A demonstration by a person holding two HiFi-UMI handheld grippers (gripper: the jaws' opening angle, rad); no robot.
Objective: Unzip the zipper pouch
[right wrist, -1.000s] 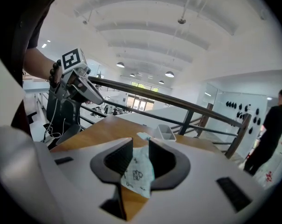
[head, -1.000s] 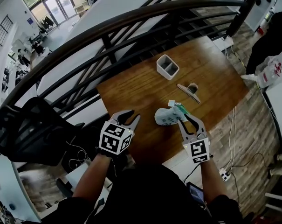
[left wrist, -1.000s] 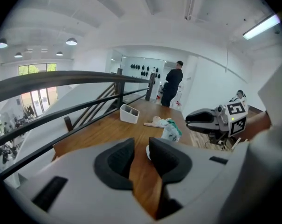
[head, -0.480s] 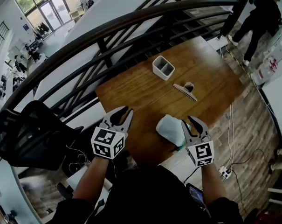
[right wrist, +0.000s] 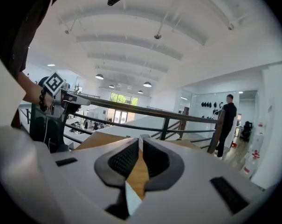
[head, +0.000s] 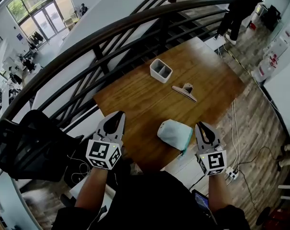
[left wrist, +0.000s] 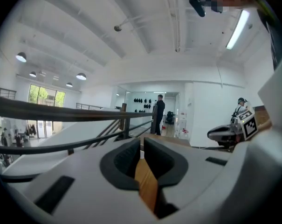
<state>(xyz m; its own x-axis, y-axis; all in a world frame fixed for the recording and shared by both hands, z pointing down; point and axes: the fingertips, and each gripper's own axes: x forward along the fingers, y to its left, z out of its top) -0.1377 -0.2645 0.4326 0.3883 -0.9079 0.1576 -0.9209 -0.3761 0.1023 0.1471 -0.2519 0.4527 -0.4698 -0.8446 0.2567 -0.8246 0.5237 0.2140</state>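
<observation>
Left claw [head: 117, 119] and right claw [head: 204, 128] have just been closing and are now sitting pressed together on nothing. The zipper pouch [head: 175, 133] is lying untouched between them, near the counter [head: 135, 97] edge. Unzipping is probably calling for one claw pinning the fabric and the other pinching the pull.

The person is holding a white plastic two-jaw gripper in each hand, both pointing forward and nearly level. The left gripper [head: 117, 116] has just been closing its jaws; they are now standing together, with nothing between the dark ribbed pads [left wrist: 124, 157]. The right gripper [head: 203, 127] has likewise been closing and is empty, jaws together. Behind each set of fingers a black-and-white marker cube [head: 102, 153] is riding on the gripper, and behind that a bare forearm [head: 94, 189] is reaching out.
</observation>
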